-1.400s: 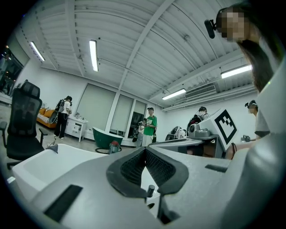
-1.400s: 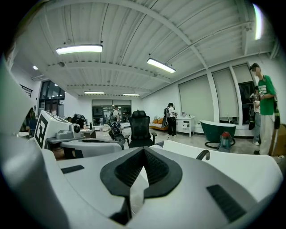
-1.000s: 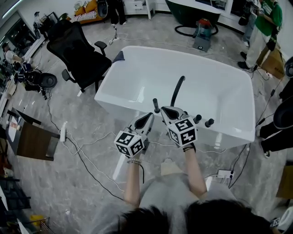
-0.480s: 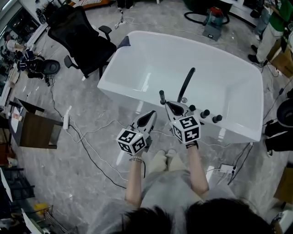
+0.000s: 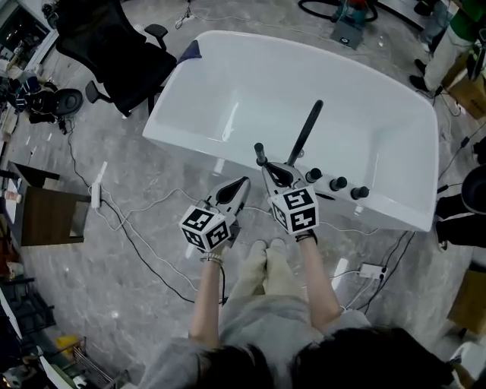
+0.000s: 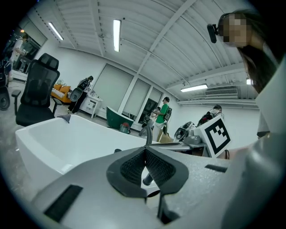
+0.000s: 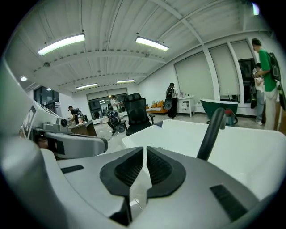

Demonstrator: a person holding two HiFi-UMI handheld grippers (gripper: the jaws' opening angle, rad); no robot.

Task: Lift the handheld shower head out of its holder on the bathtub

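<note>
The white bathtub (image 5: 228, 91) lies ahead of me. On its near rim stand the black handheld shower head (image 5: 260, 153), upright in its holder, a curved black spout (image 5: 307, 129) and three black knobs (image 5: 338, 183). My right gripper (image 5: 267, 169) is shut and empty, with its tip just right of and below the shower head. My left gripper (image 5: 241, 182) is also shut and empty, a little nearer to me on the left. In the left gripper view a dark rod (image 6: 146, 179) shows below the closed pads (image 6: 134, 167). The right gripper view shows the spout (image 7: 210, 134) beyond the closed pads (image 7: 129, 167).
A black office chair (image 5: 114, 53) stands left of the tub. Cables (image 5: 137, 243) and a power strip (image 5: 97, 196) run over the marble floor, beside a brown cabinet (image 5: 38, 216). A vacuum (image 5: 349, 23) and a person in green (image 5: 448, 38) are behind the tub.
Both grippers have come down closer to the tub's near rim, staying shut. The right one now sits right beside the shower head.
</note>
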